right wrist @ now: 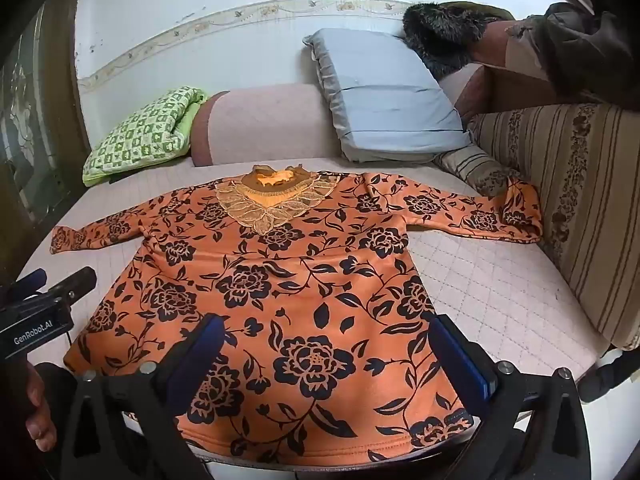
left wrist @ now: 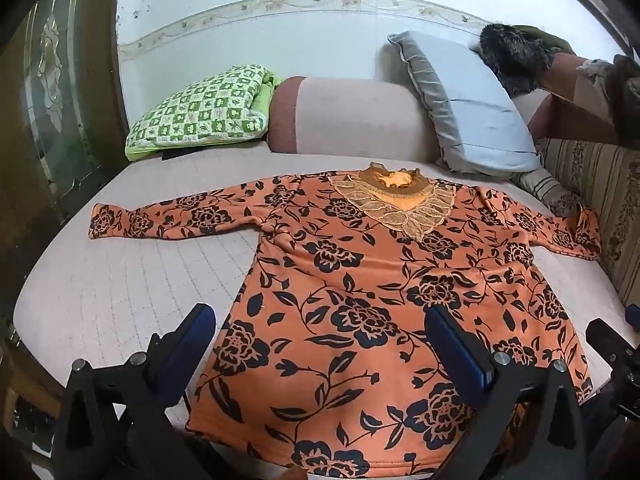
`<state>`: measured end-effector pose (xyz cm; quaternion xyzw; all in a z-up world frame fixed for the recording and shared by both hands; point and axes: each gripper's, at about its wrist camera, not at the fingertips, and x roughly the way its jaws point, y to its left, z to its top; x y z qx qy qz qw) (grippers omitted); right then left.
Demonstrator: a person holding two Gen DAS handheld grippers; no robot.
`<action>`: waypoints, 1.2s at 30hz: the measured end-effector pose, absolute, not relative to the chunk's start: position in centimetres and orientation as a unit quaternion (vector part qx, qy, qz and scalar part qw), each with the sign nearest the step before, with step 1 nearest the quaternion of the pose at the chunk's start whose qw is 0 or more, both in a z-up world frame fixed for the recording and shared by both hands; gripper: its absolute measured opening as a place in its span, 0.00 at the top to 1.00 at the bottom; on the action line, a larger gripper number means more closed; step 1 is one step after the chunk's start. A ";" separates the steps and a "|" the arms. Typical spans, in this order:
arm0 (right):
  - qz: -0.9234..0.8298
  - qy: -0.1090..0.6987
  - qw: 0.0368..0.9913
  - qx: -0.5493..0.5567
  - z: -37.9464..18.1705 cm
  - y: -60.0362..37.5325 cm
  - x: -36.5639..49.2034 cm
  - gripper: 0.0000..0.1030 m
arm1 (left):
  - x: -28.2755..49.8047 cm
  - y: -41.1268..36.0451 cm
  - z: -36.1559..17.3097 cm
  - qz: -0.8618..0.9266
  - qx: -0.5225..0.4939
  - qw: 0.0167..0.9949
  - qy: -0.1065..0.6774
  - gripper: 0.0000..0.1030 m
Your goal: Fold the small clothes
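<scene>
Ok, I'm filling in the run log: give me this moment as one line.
shirt: flat, unfolded | left gripper: open, above hem | right gripper: open, above hem

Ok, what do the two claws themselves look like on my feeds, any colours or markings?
Both look alike: the left claw and right claw each have black angular frames with silver bolts and flat blue pads on the fingers. In the right wrist view, the left unit's black body carries white GenRobot.AI lettering. No cables or sleeves can be made out.
</scene>
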<state>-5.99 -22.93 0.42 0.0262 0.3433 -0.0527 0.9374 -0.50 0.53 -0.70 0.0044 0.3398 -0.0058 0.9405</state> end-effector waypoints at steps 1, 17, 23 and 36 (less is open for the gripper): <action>-0.052 0.343 0.938 0.029 0.4 -23.0 -6.0 0.00 | -0.5 0.5 -0.7 -0.006 0.005 0.941 0.339 0.00; -0.055 0.345 0.937 0.031 0.0 -22.8 -6.1 0.00 | -0.6 0.5 -0.6 -0.009 0.002 0.940 0.341 0.00; -0.054 0.344 0.937 0.034 0.1 -23.2 -6.1 0.00 | -0.6 0.5 -0.6 -0.009 0.002 0.940 0.341 0.00; -0.058 0.345 0.936 0.041 -0.4 -23.7 -5.9 0.00 | -0.5 1.1 -0.9 -0.005 0.000 0.940 0.342 0.00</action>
